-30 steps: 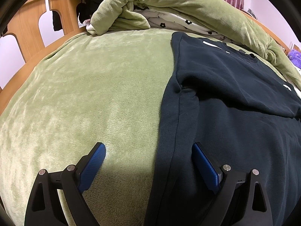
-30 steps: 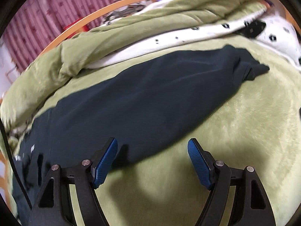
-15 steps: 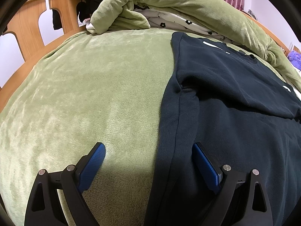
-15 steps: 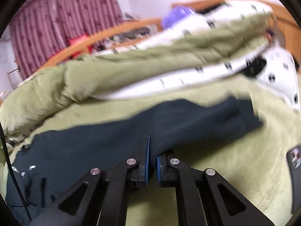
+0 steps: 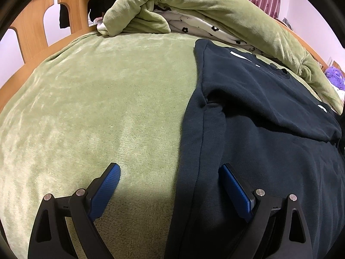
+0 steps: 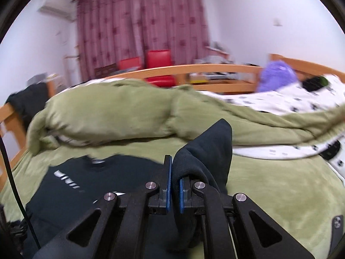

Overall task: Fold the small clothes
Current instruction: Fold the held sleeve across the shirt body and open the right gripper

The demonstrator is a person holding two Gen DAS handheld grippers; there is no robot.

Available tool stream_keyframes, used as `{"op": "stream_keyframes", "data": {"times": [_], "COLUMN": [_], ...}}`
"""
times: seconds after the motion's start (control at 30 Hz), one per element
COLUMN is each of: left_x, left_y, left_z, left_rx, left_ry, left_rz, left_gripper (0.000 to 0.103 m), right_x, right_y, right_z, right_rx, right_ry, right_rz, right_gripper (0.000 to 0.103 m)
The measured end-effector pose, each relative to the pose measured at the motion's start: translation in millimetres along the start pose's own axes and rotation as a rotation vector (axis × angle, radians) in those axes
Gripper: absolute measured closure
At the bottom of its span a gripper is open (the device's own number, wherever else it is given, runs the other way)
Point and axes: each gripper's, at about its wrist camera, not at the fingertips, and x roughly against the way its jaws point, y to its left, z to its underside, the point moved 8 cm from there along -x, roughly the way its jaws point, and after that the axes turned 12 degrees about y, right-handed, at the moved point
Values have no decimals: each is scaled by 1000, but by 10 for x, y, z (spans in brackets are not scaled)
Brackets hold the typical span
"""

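Fingers of the right gripper [image 6: 174, 173] are pressed together on a fold of the dark sweatshirt [image 5: 269, 142], on what looks like its sleeve [image 6: 207, 149], which stands up above the pads. Fingers of the left gripper [image 5: 170, 185] stand wide apart, holding nothing, one over the green bedcover [image 5: 97, 112] and one over the side edge of the sweatshirt. The body of the sweatshirt lies flat on the bedcover, below the rolled green quilt [image 5: 215, 6]. I judge the step is to fold the sleeve across the chest. To do it well, carry the sleeve low and straight over the white print [image 6: 66, 178], keep the cloth tight, and lay it flat before the pads open. The left gripper can press the side edge so the body does not slide.
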Motion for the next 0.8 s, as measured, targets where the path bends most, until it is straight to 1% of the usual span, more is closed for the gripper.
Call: {"op": "stream_keyframes", "data": {"times": [0.07, 0.17, 0.27, 0.37, 0.43, 0.47, 0.53, 0.57, 0.63, 0.67, 0.7, 0.77, 0.8], "left_x": [-2, 3, 4, 6, 7, 8, 10, 11, 11, 12, 11, 11, 11], "left_y": [1, 8, 10, 12, 14, 18, 18, 18, 17, 16, 18, 18, 18], "left_z": [0, -2, -5, -2, -1, 0, 0, 2, 2, 0, 2, 2, 2], "left_rx": [3, 10, 15, 18, 19, 20, 21, 21, 21, 21, 21, 21, 21], "left_ry": [-1, -4, -6, -7, -8, -8, -8, -9, -9, -9, -9, -9, -9], "left_rz": [7, 23, 36, 45, 50, 52, 55, 56, 55, 55, 55, 55, 55], "left_gripper": [9, 9, 8, 8, 7, 7, 7, 7, 7, 7, 7, 7, 7], "right_x": [-114, -339, -545, -802, -956, -1013, -1083, -1118, -1159, -1133, -1099, -942, -841], "right_y": [373, 928, 1332, 1709, 1877, 1929, 1983, 2002, 2036, 2009, 1973, 1838, 1759], "right_z": [47, 202, 388, 671, 872, 959, 1119, 1209, 1293, 1328, 1325, 1283, 1255], "right_rx": [30, 78, 114, 158, 192, 204, 209, 212, 222, 224, 220, 195, 181], "right_ry": [28, 72, 120, 196, 236, 242, 260, 285, 323, 338, 333, 293, 273], "right_rz": [-41, -96, -141, -181, -167, -150, -143, -142, -155, -158, -153, -160, -176], "right_gripper": [97, 97, 97, 97, 97, 97, 95, 92, 80, 67, 61, 57, 50]}}
